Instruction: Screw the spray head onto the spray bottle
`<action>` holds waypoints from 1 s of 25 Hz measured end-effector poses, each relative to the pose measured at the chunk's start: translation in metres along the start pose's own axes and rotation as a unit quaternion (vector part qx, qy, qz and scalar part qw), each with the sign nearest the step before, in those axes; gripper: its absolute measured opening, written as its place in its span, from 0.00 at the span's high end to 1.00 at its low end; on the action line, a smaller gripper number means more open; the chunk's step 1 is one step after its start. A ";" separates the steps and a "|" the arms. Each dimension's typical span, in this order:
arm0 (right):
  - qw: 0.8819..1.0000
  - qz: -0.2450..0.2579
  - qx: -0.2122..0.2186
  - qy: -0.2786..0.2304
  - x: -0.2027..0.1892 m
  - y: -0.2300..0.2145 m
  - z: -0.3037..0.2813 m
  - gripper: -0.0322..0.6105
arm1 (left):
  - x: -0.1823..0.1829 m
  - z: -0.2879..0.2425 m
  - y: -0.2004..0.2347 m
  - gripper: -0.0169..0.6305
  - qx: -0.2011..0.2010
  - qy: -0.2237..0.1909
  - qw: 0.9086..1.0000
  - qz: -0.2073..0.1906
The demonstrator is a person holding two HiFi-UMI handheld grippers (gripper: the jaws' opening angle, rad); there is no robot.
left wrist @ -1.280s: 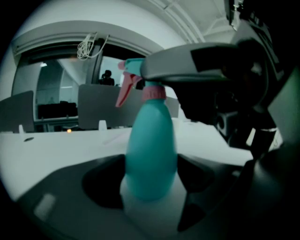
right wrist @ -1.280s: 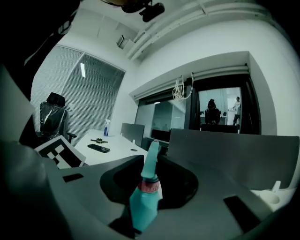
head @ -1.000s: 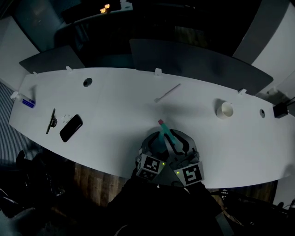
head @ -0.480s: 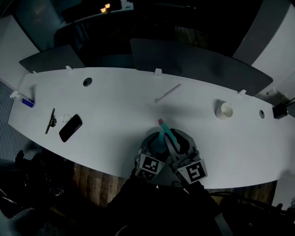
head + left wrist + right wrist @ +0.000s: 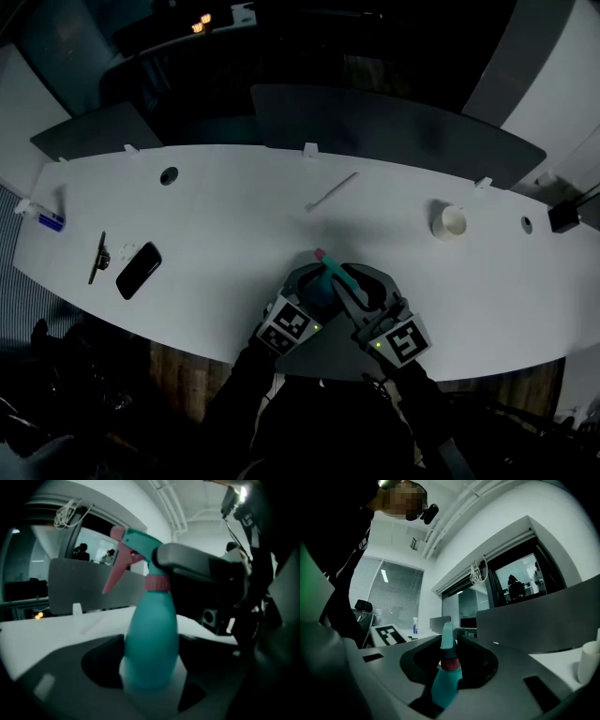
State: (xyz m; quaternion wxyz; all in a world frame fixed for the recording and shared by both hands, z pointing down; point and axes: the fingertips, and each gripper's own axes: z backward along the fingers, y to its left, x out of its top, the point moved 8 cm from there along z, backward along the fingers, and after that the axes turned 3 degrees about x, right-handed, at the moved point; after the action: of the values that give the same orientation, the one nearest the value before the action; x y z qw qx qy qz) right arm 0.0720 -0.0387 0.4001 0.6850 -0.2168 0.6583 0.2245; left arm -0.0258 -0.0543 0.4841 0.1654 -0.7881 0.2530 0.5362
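A teal spray bottle stands near the front edge of the white table, between my two grippers. Its teal spray head, with a pink trigger and a pink collar, sits on the bottle's neck. My left gripper holds the bottle's wide body between its jaws. My right gripper comes in from the right, and its jaws are shut on the spray head just above the pink collar. In the left gripper view one grey finger of the right gripper lies against the head.
A black phone and a dark tool lie at the left of the table, with a small blue item at its far left edge. A white stick lies behind the bottle, a white roll at the right. Grey partitions stand behind the table.
The marker cubes of the two grippers have moved apart, the left one leftward and the right one rightward, as both hands turned. The bottle has stayed between them.
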 end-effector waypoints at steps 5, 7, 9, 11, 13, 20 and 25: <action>0.993 0.002 -0.116 0.003 0.000 0.019 0.004 0.81 | 0.001 0.000 -0.023 0.42 0.155 -0.025 0.986 0.055; 0.993 -0.014 -0.114 0.006 0.000 0.020 0.007 0.81 | -0.001 0.000 -0.029 0.41 0.176 -0.038 0.981 0.066; 0.995 -0.032 -0.090 0.002 -0.001 0.015 0.009 0.81 | -0.005 0.005 -0.028 0.41 0.153 -0.044 0.986 0.049; 0.998 -0.049 -0.047 0.003 -0.001 0.009 0.011 0.81 | -0.008 0.012 -0.017 0.36 0.106 -0.044 0.993 0.037; 0.998 -0.063 0.002 0.008 0.000 0.001 0.011 0.80 | -0.004 0.011 -0.004 0.28 0.038 -0.020 0.999 0.010; 0.998 -0.055 0.023 0.001 0.005 -0.013 0.014 0.80 | 0.004 -0.015 -0.012 0.39 -0.011 -0.004 0.999 -0.030; 0.993 -0.031 -0.117 -0.005 0.002 0.015 0.019 0.81 | 0.002 -0.012 -0.033 0.39 0.130 -0.016 0.991 0.015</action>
State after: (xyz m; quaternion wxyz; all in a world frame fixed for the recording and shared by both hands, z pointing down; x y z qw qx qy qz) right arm 0.0790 -0.0152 0.3986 0.6648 -0.3146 0.6170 0.2801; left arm 0.0030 -0.0336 0.4863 0.2622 -0.7475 0.3293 0.5139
